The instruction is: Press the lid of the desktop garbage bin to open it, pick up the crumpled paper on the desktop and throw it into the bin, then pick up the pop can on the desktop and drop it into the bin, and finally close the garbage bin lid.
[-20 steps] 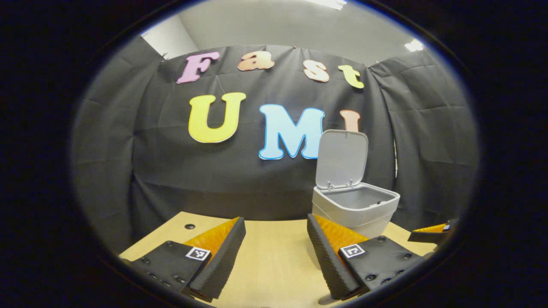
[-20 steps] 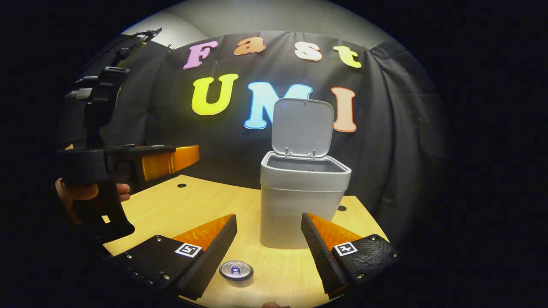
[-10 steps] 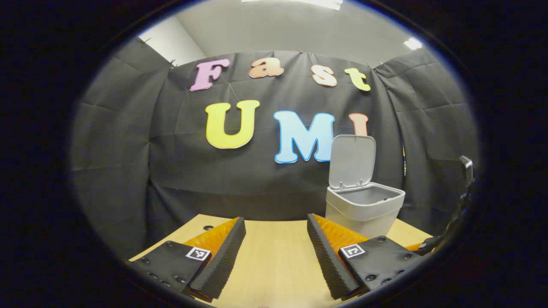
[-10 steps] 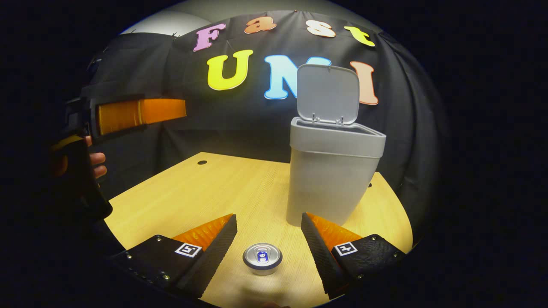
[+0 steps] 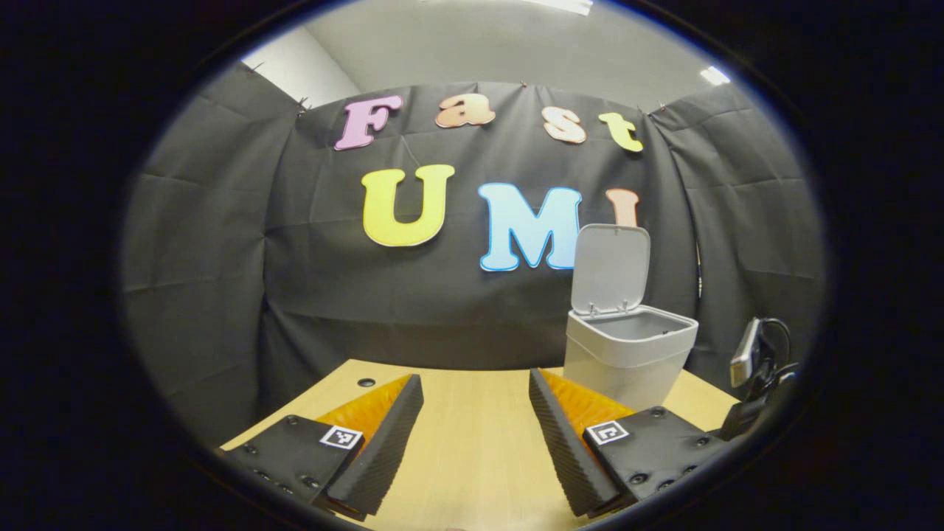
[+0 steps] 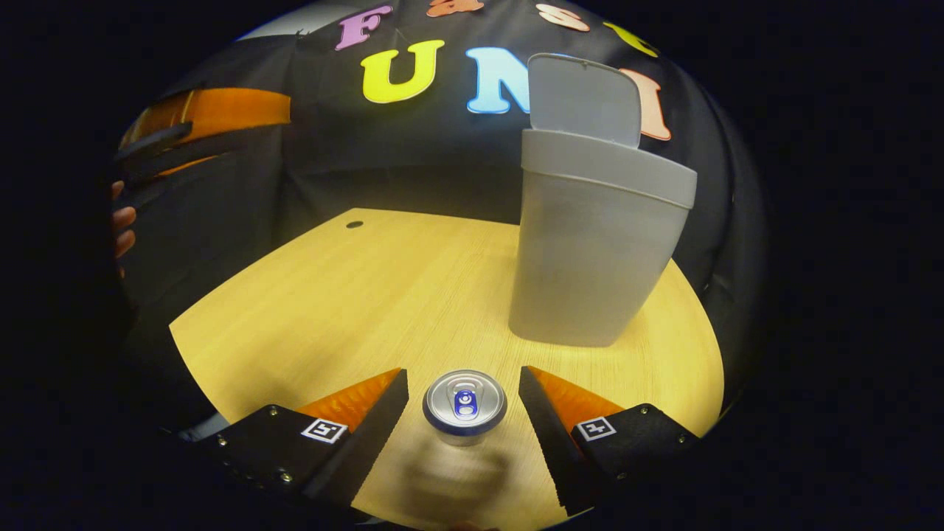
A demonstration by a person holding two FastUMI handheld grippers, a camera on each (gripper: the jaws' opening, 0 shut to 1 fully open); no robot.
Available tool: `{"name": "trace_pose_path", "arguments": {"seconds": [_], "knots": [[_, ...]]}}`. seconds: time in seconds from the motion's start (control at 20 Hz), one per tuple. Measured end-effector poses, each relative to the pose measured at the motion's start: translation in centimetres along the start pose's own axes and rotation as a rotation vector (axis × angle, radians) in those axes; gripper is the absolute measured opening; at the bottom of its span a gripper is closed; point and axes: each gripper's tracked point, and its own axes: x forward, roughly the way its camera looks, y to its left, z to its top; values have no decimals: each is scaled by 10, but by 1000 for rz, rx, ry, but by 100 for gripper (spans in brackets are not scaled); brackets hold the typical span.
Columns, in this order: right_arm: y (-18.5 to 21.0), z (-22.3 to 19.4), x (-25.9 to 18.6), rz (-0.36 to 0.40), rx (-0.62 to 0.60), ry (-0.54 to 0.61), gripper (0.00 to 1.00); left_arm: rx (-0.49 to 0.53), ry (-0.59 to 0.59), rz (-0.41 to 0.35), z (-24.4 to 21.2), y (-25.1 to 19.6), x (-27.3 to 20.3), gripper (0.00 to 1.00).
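Both grippers spread wide — right gripper (image 6: 463, 383) flanked upright pop can (image 6: 464, 402) untouched, left gripper (image 5: 476, 398) empty; bin (image 5: 629, 354) stood far right, lid (image 5: 611, 269) raised, contents unseen.

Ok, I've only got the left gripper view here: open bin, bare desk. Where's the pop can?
Observer: In the right gripper view the pop can stands upright on the desk, between the fingers of the right gripper.
Operator: Gripped yet?
Observer: No. The jaws are open, with a gap on each side of the can.
Operator: And the bin from there?
Observer: The bin stands beyond the can, a little to the right in that view, not touching it.
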Motion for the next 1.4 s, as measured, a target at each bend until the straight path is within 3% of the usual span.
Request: {"name": "trace_pose_path", "arguments": {"seconds": [0.35,0.5,0.85,1.05,1.4], "knots": [[-2,-27,15,2,-5,87,97,-7,20,10,-9,2,-1,92],[-5,-27,15,-9,-8,85,85,-7,27,9,-12,2,-1,92],[-7,-23,11,-5,-16,65,84,-12,30,0,-14,-2,2,96],[-9,-4,0,0,2,12,84,-10,27,-5,-14,-4,3,96],[-17,66,-34,5,25,-172,84,-27,33,-8,-17,-8,0,96]]}}
